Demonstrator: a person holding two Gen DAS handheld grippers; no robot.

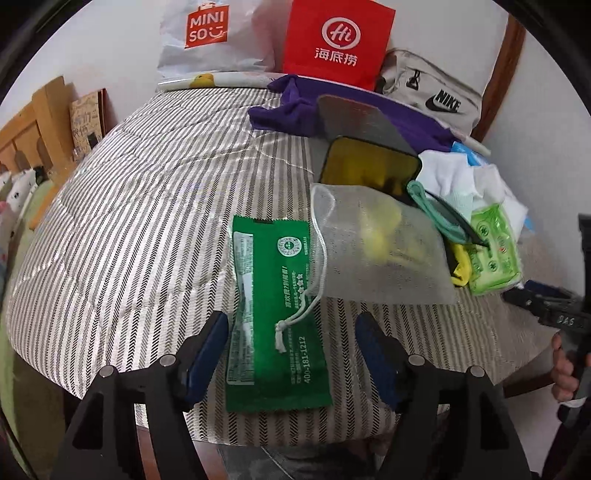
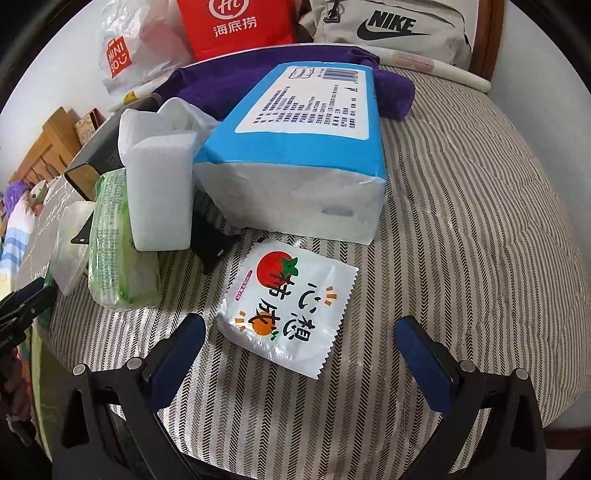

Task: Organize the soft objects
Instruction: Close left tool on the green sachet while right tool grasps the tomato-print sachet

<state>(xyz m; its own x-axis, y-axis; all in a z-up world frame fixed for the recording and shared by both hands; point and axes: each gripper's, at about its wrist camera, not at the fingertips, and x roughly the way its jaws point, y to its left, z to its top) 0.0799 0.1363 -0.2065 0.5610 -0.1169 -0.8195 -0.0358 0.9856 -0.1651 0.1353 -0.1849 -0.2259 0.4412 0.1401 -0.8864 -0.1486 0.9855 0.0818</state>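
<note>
In the left wrist view a long green sachet (image 1: 277, 314) lies flat on the striped tablecloth (image 1: 129, 221). My left gripper (image 1: 291, 349) is open and straddles the sachet's near half; the pads do not press on it. A mesh drawstring pouch (image 1: 380, 251) with yellow items inside lies just beyond, its cord across the sachet. In the right wrist view my right gripper (image 2: 301, 358) stands open over a white sachet with a tomato print (image 2: 291, 306), and its fingers are well clear of it.
A blue tissue pack (image 2: 295, 147), a white foam block (image 2: 159, 192), a green wipes pack (image 2: 118, 251), a purple cloth (image 1: 291, 110) and a black box (image 1: 369, 170) crowd the middle. A Nike bag (image 2: 388, 26), a red bag (image 1: 336, 40) and a Miniso bag (image 1: 207, 33) stand behind.
</note>
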